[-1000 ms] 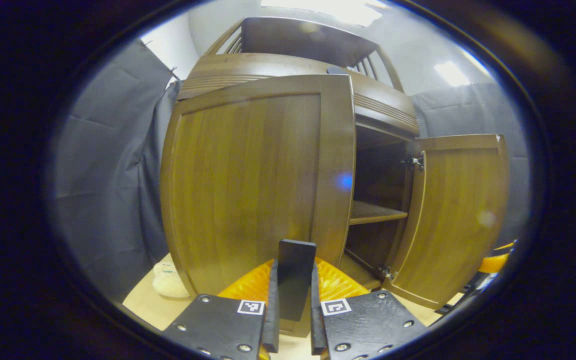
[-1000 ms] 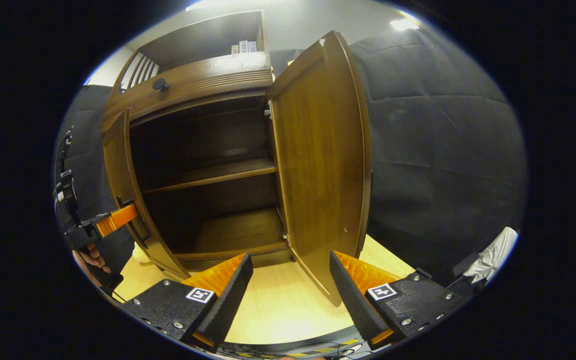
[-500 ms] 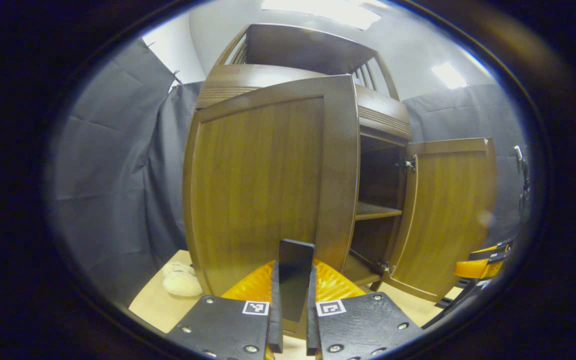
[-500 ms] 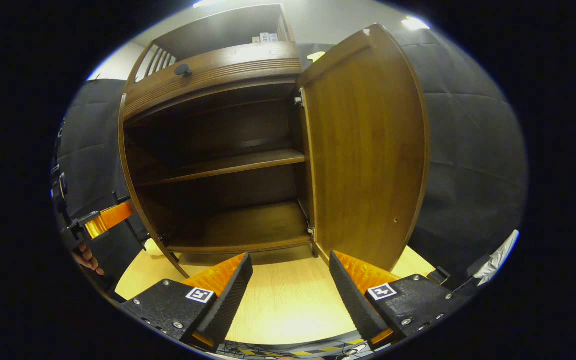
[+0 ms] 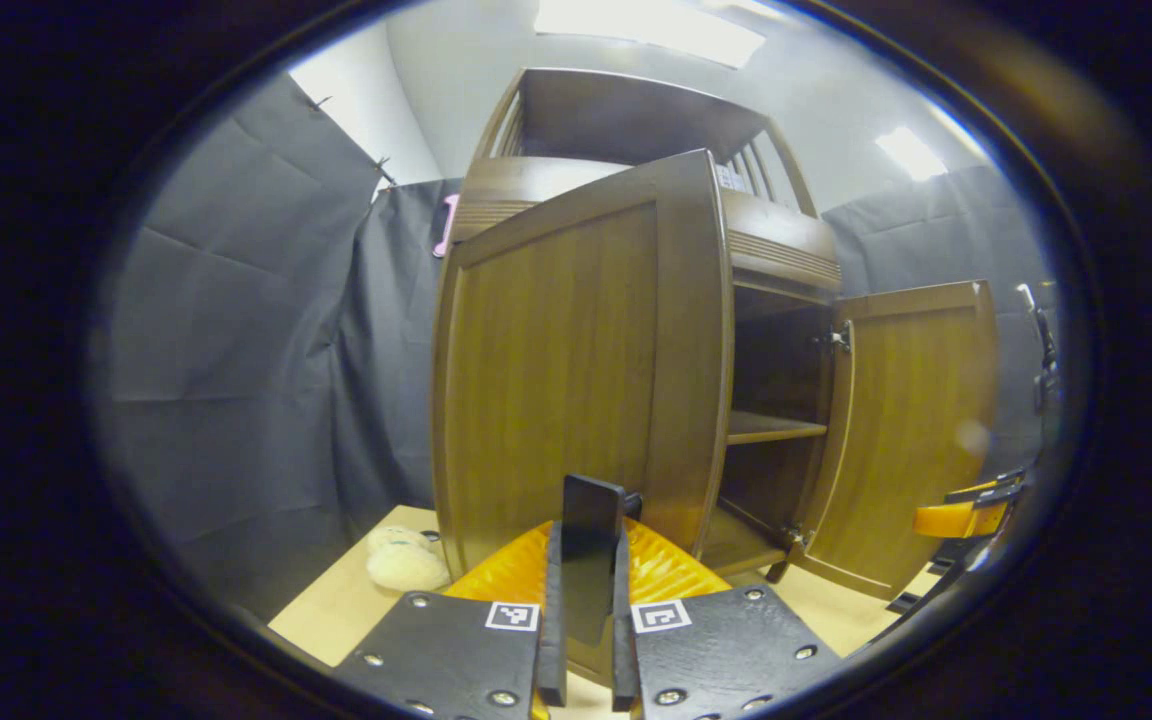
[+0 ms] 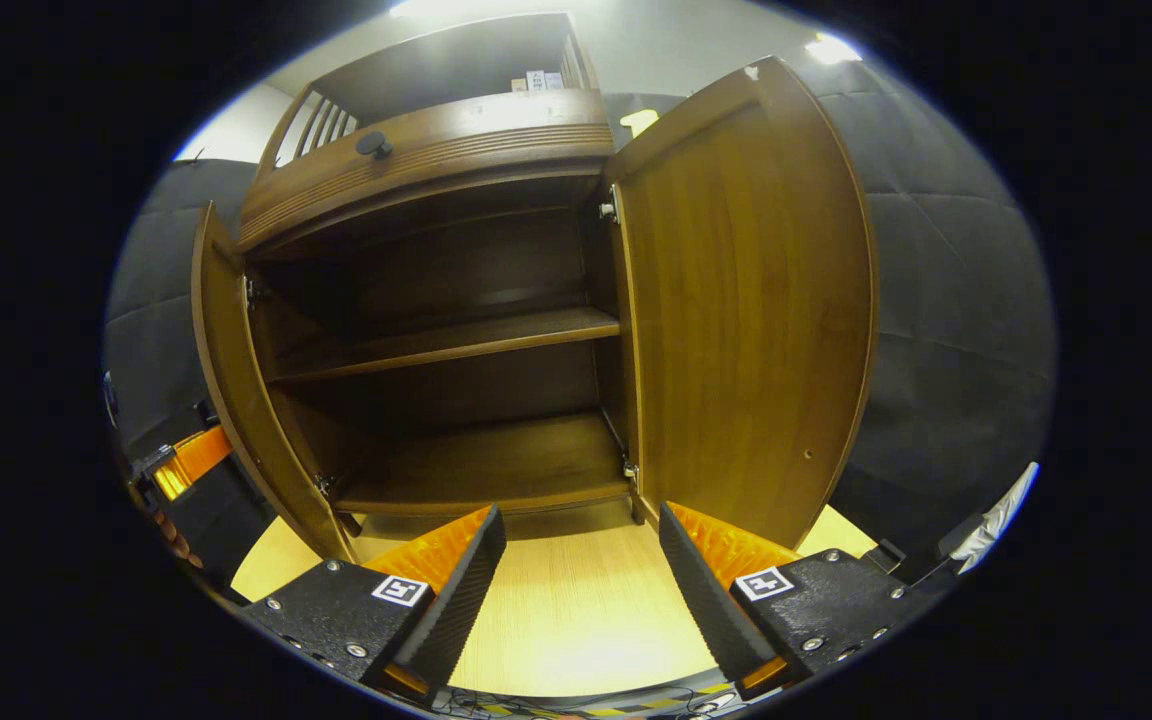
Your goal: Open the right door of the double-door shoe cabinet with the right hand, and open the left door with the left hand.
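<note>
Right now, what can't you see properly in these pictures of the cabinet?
- Left gripper view: the left door blocks the left half of the inside; the black handle is partly covered by the left gripper.
- Left gripper view: the pale lump on the floor is too small to name.
- Right gripper view: the small boxes on top are too tiny to tell.
- Right gripper view: the back above the shelf is in shadow.

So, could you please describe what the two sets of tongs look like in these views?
The left tongs have black plates fixed with silver screws, each carrying a small square black-and-white marker, and ribbed orange fingers faced with thin black pads. The right tongs match: black screwed plates with square markers, orange ribbed wedge fingers edged in black. No cables or sleeves are clearly visible on either.
</note>
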The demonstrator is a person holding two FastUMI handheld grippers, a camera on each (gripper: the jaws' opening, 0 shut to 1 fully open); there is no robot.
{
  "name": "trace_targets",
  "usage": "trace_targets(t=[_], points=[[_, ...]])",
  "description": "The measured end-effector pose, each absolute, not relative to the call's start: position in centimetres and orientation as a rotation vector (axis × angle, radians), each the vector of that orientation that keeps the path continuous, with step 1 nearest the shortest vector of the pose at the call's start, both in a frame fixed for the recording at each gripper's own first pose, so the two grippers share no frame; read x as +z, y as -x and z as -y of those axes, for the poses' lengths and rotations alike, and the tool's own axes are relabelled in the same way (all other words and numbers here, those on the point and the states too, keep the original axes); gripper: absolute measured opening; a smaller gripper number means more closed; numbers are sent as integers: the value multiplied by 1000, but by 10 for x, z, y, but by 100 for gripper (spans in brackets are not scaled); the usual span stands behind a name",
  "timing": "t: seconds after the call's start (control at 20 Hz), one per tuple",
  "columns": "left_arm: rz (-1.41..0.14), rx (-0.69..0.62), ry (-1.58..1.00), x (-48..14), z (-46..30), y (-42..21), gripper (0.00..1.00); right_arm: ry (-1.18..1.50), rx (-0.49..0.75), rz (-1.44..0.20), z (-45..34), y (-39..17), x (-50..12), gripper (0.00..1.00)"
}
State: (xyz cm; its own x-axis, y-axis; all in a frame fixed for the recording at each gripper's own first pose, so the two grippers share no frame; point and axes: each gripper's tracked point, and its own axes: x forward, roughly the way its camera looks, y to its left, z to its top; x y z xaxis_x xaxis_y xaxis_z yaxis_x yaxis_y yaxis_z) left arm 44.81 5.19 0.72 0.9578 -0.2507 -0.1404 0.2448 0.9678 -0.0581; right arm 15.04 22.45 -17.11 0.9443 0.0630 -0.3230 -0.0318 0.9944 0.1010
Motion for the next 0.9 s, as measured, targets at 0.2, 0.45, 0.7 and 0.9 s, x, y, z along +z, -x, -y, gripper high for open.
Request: trace_targets(t=[0.2,0.45,0.7,0.9], points=[[-153,-206,82,0,-86,-423,26,-66,94,-342,-240,-150,-173,92],[-165,-151,182,2,-131,-415,12,-49,133,-335,-255,-153,-172,92],[-159,-89,189,-1,-188,-401,11,-36,157,-341,-264,-155,-170,92],[-140,-123,205,1,-215,-401,21,-22,180,-331,-273,-158,-165,92]])
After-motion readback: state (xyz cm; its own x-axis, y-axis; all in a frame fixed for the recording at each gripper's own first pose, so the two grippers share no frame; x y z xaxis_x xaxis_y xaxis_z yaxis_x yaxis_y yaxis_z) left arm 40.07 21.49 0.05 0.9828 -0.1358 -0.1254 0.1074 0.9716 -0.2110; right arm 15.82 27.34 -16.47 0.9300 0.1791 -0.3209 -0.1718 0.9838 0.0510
